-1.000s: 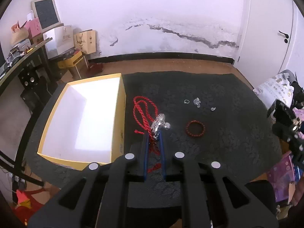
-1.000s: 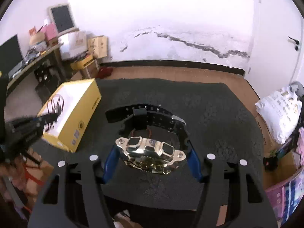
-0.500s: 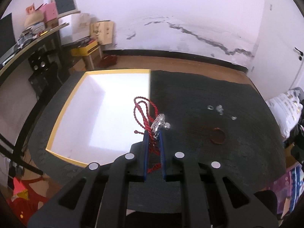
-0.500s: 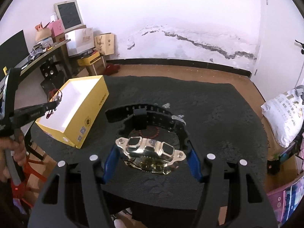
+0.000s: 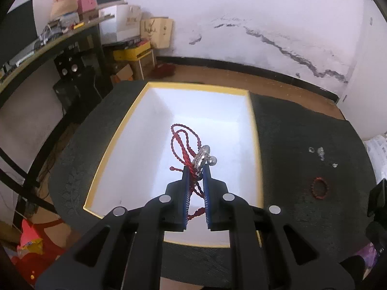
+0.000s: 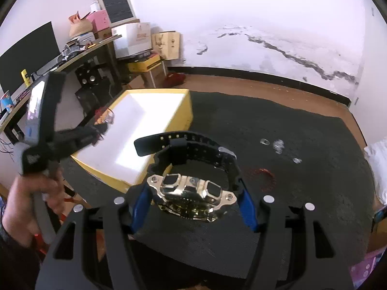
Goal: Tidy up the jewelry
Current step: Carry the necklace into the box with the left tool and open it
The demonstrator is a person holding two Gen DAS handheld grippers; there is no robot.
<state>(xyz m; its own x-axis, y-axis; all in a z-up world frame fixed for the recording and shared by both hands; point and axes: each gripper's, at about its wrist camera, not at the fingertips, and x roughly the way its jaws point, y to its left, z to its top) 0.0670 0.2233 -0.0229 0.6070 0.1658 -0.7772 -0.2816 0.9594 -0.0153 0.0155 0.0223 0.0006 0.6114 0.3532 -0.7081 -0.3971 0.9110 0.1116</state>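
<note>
1. Dark patterned cloth covers the tabletop (image 5: 302, 130); the yellow-rimmed white box (image 5: 251, 111) sits at its left.
2. Left claw (image 5: 196, 169), nearly shut on a red cord necklace (image 5: 180, 142) with a silver pendant (image 5: 202, 158), has travelled from the cloth to above the box, so dropping it looks next.
3. Right claw (image 6: 193, 201), clamped wide on the gold-faced watch (image 6: 191, 193), has neared the box.
4. Rightward, a red bead bracelet (image 5: 319, 188) and small silver pieces (image 5: 320, 151) await on the cloth.
</note>
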